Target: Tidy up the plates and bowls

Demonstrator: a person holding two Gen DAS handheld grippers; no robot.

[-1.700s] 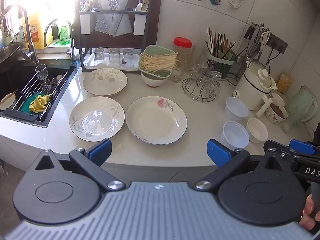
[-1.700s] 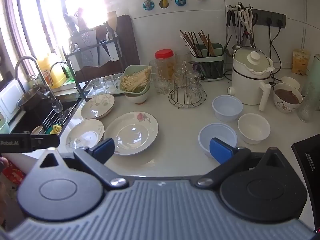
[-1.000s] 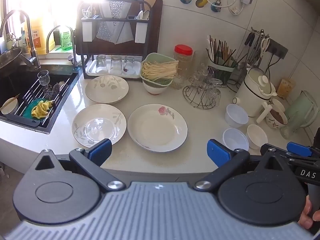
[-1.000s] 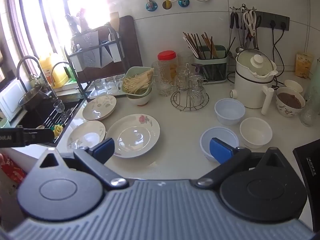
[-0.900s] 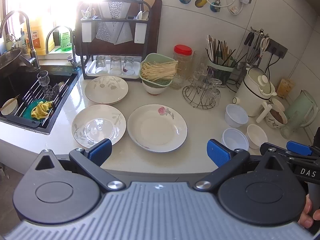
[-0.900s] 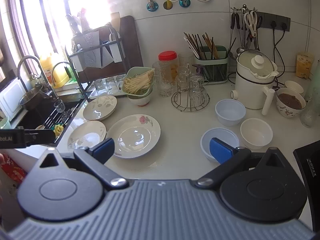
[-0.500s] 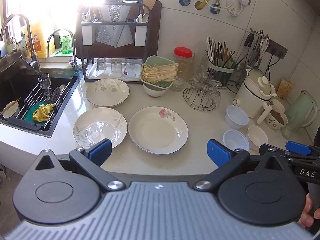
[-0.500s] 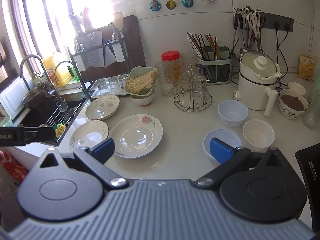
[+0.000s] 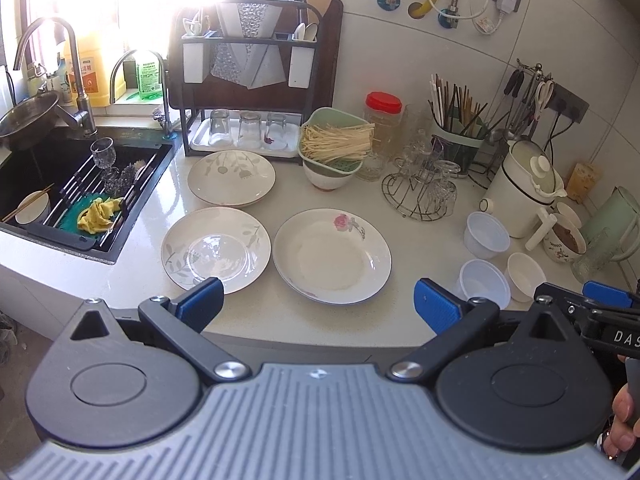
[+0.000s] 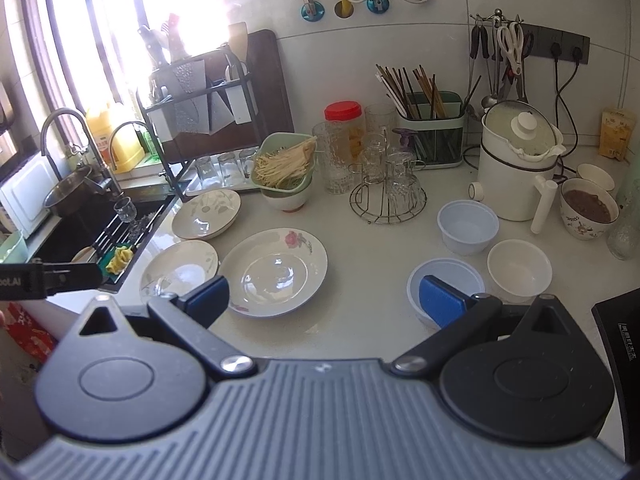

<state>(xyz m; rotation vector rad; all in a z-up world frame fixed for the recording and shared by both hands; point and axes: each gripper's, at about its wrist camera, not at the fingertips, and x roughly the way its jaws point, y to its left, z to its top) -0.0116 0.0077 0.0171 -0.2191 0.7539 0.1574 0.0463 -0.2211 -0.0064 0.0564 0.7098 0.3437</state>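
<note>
Three plates spread on bench (image 9: pixel 400 240): rose plate (image 9: pixel 332 256) centre, leaf plate (image 9: pixel 216 250) just left, third plate (image 9: pixel 231 177) behind; three bowls (image 10: pixel 468 227) clustered right, unstacked; left tongs (image 9: pixel 318 306) and right tongs (image 10: pixel 326 298) wide open, empty, hovering at bench edge; nothing gathered yet; next probably calls for pinching plate rim, stacking.

Bare counter (image 10: pixel 360 264) between rose plate (image 10: pixel 276 270), plastic bowls (image 10: pixel 444 280)

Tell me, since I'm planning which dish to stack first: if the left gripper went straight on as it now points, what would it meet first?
Probably the rose-patterned plate: it lies centred ahead of the open left gripper, on the counter. Depth is unclear, so this is a guess.
</note>
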